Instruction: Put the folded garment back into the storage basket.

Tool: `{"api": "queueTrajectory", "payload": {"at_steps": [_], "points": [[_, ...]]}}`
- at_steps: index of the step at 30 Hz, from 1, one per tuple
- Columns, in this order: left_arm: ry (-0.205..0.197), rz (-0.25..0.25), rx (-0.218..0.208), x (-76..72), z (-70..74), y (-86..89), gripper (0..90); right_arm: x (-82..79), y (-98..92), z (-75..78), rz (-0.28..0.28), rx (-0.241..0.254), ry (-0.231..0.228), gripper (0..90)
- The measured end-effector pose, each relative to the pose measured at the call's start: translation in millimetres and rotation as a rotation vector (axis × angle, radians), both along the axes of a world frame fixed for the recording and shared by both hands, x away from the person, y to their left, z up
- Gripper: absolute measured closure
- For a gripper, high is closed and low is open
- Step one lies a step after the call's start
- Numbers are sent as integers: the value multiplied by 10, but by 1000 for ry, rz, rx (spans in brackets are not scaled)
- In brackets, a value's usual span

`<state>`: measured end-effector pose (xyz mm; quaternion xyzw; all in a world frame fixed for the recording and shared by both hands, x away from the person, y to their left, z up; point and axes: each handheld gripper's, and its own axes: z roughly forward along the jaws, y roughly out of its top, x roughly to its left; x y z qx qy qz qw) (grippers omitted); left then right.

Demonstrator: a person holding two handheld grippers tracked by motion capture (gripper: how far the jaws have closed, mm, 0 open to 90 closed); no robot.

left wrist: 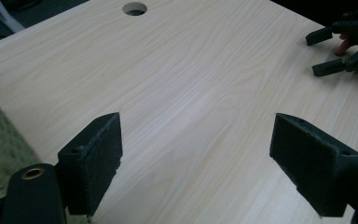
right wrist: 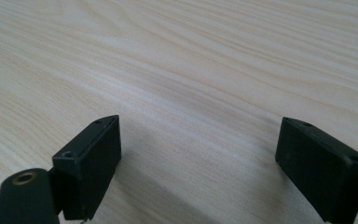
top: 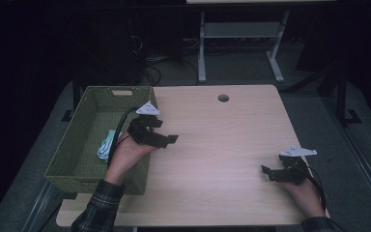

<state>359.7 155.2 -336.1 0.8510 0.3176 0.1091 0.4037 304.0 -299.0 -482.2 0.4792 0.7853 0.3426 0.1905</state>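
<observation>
Item 1, left gripper (top: 166, 140): I see it at the table's left side, just beside the right rim of the basket, pointing toward the table's middle. Its jaws stand wide apart with nothing between them; in the left gripper view only bare wood lies between the pads. No lettering that I can read on its body or its grey three-cornered plate.

Item 2, right gripper (top: 266, 171): low at the table's near right corner, pointing left, well apart from the left one. Released as well; in the right gripper view the pads stand wide with bare wood grain between them. It also appears far off in the left gripper view (left wrist: 324, 51).

Item 3, green woven basket (top: 65, 159): sits at the table's left edge, with a pale tag (top: 121, 92) on its far wall, too small for me to read.

Item 4, light blue and white cloth item (top: 107, 145): lies inside the basket by its right wall, near the left hand (top: 128, 154). I make out no print on it.

Item 5, light wood table (top: 222, 145): has a round cable hole (top: 223, 98) near the far edge. No marks or brand visible.
</observation>
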Motion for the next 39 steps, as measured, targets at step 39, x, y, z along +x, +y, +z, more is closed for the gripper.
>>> {"api": "queueTrajectory", "payload": {"at_steps": [39], "points": [[8,-142,55,-240,-886,-892,158,-1,2,-2,1,1,-1,137]]}}
